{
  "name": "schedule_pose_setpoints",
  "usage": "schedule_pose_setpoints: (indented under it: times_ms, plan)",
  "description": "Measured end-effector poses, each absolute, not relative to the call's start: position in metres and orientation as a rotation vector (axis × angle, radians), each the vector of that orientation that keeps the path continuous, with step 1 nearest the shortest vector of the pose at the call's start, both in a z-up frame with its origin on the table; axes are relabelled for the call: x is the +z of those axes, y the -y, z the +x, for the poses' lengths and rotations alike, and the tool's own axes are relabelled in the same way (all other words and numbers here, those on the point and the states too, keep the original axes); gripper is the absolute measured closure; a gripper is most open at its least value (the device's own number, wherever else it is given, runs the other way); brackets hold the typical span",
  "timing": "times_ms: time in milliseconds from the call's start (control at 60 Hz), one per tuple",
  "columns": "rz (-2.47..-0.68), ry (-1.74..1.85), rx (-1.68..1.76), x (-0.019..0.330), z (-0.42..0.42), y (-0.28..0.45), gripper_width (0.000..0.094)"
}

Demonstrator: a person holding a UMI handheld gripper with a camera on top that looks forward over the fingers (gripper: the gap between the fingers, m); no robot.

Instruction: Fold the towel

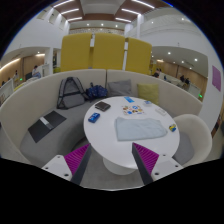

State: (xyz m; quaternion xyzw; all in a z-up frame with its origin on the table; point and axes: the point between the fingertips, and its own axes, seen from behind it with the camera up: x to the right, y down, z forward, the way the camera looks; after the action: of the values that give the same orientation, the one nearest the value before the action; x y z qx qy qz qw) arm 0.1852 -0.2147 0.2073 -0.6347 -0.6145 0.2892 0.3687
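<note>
A pale blue-grey towel lies flat on the round white table, towards its right side. My gripper hangs well back from the table and above its near edge, open, with nothing between the magenta pads. The left finger and the right finger stand wide apart. The towel lies far beyond the fingertips.
On the table are a dark laptop or folder at the left, a small blue object, a black device and a printed sheet. A backpack rests on the curved grey bench behind. A white chair stands at the right.
</note>
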Motion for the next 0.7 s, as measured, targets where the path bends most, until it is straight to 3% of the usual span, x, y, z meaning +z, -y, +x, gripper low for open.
schedule_pose_setpoints:
  times_ms: [350,700]
  plan:
    - [-1.642,1.584,0.791,0.146,0.088,0.171,0.0062]
    - [-1.59,1.71,0.778,0.032,-0.057,0.153,0.0072]
